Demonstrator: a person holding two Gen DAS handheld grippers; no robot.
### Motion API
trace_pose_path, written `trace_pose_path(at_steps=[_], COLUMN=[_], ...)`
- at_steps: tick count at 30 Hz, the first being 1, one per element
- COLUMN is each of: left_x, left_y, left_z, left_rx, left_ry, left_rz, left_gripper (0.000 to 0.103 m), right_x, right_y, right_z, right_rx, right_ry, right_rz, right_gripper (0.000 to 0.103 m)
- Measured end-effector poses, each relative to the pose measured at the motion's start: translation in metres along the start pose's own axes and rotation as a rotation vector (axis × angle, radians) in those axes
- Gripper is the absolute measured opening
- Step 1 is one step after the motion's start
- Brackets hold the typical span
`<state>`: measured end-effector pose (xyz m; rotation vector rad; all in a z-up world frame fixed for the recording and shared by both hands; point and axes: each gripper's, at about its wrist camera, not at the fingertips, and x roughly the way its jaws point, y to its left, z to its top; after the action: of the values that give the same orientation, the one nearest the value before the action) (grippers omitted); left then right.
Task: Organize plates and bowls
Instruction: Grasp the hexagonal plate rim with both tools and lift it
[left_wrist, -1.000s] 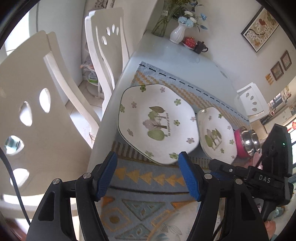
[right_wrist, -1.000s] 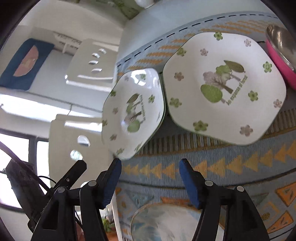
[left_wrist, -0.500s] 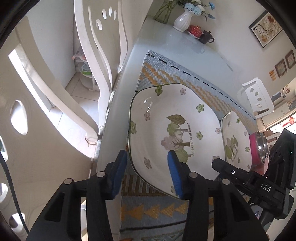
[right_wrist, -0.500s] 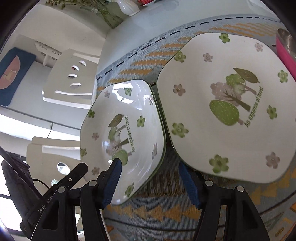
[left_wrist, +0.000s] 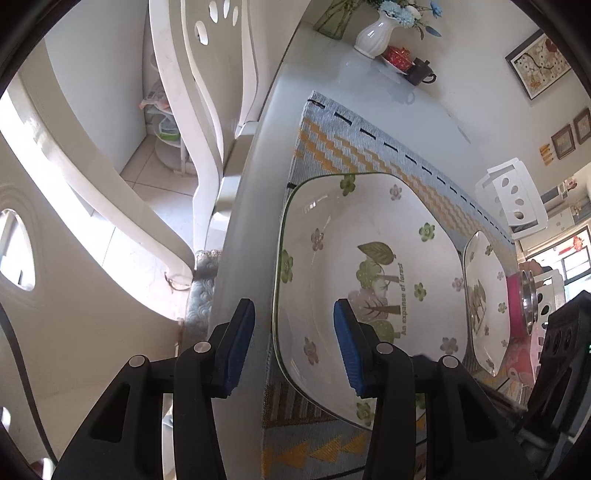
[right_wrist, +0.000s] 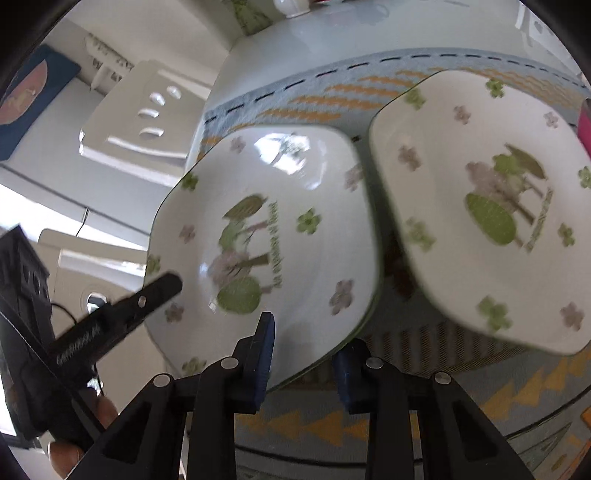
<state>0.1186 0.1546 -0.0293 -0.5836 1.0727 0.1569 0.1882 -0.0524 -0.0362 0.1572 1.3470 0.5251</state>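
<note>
The left gripper (left_wrist: 293, 345) straddles the left rim of the left plate (left_wrist: 369, 266) on the placemat (left_wrist: 369, 147), jaws half apart, rim not visibly pinched. The right gripper (right_wrist: 304, 363) is closing on its near rim (seat both before lifting level).

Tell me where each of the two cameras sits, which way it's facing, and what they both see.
Left wrist: rides the left gripper, looking steeply down along its blue pads astride the near plate's left rim; right gripper at right.
Right wrist: rides the right gripper, jaws closing over that plate's near rim; left gripper's finger and fingertips lower left.
Shared: both plates, second plate, patterned mat.
</note>
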Motion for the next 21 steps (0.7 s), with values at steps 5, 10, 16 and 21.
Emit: trace_pose_path(at_steps=[5, 10, 16, 21], left_x=[0.004, 0.006, 0.01, 0.007], left_y=[0.002, -0.004, -0.011, -0.006], left_z=[0.003, 0.0, -0.001, 0.002], left_rx=[-0.005, 0.009, 0.022, 0.017], left_ry=[0.008, 0.0, -0.008, -0.019], left_rz=[0.001, -0.004, 0.025, 0.028], left_gripper=[0.041, 0.039, 0.029, 0.029], right_x=[-0.001, -0.01, -0.01, -0.011], right_y=[-0.002, -0.028, -0.029, 0.001], right_z=[-0.007, 0.006, 0.009, 0.005], right_rx=[-0.007, 0.109, 0.125, 0.005], right_ry=[0.023, -0.006, -0.058, -0.085], right_rz=[0.03, 0.029, 0.056, -0.029], right_gripper=[0.029, 0.029, 0.027, 0.026])
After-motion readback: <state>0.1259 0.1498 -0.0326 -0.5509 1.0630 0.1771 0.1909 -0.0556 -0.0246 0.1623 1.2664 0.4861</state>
